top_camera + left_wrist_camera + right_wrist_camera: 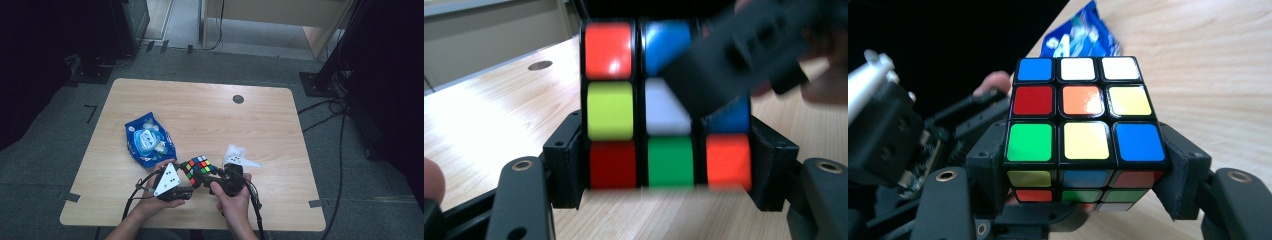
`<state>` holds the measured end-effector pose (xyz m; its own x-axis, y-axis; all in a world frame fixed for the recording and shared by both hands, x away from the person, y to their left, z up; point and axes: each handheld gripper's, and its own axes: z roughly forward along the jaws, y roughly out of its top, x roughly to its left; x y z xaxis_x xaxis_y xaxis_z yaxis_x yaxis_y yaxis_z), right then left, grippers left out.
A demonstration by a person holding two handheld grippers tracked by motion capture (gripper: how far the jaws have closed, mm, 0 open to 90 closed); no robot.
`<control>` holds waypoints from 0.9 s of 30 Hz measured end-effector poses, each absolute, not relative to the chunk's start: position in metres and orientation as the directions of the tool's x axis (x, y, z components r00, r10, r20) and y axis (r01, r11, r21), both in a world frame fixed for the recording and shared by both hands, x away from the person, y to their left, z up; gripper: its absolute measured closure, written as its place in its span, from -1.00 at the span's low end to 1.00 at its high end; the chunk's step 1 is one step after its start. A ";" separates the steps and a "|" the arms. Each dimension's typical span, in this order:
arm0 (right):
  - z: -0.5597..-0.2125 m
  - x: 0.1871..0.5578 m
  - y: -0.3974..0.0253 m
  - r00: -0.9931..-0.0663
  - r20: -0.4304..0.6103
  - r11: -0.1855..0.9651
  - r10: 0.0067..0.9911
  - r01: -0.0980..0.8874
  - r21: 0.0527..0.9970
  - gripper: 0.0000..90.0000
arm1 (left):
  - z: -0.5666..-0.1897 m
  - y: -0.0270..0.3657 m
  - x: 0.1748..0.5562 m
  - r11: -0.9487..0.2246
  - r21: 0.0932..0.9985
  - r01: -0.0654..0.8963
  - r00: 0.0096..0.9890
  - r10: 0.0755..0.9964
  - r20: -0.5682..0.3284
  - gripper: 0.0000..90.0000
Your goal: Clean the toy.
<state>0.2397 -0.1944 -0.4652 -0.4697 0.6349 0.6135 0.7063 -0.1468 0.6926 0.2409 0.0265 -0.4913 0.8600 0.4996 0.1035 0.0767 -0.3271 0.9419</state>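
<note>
**A:** Where is the cube point(198, 166)?

**B:** Near the front edge of the table point(210, 115), between the two grippers, with both closed on it. In the high view it sits just ahead of the person's hands, its coloured faces tilted up.

**A:** How does the left gripper point(666, 165) hold it?

**B:** In the left gripper view its black jaws press the cube's lower row from both sides: one against the red tile, the other against the orange one. The cube point(664, 107) fills the space between them, standing upright on the wood. A dark, blurred part of the right gripper point(744, 55) crosses its upper right corner.

**A:** And the right gripper point(1083, 167)?

**B:** Also clamped on the cube. In the right gripper view the jaws pinch the cube point(1083, 115) at its nearest layer, beside the green and blue tiles, with the top face showing blue, white, white across the far row. The left gripper point(893, 135) sits at the left of that view, close against the cube.

**A:** Anything else on the table?

**B:** A blue packet point(149, 140) lies just left of the cube and behind the left gripper point(172, 182). A crumpled white wrapper point(238, 156) lies just beyond the right gripper point(227, 177). Both lie apart from the cube.
</note>
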 end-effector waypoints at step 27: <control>-0.459 0.245 -0.199 -0.506 0.613 -0.040 0.606 0.751 0.659 -0.24 | -0.489 0.020 0.237 -0.383 0.923 0.026 0.854 0.489 0.179 -0.54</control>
<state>0.2451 -0.1991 -0.4588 -0.5062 0.6063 0.6134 0.7510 -0.0398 0.6590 0.2369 0.0205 -0.4892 0.8540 0.4885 0.1788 0.0258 -0.3830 0.9234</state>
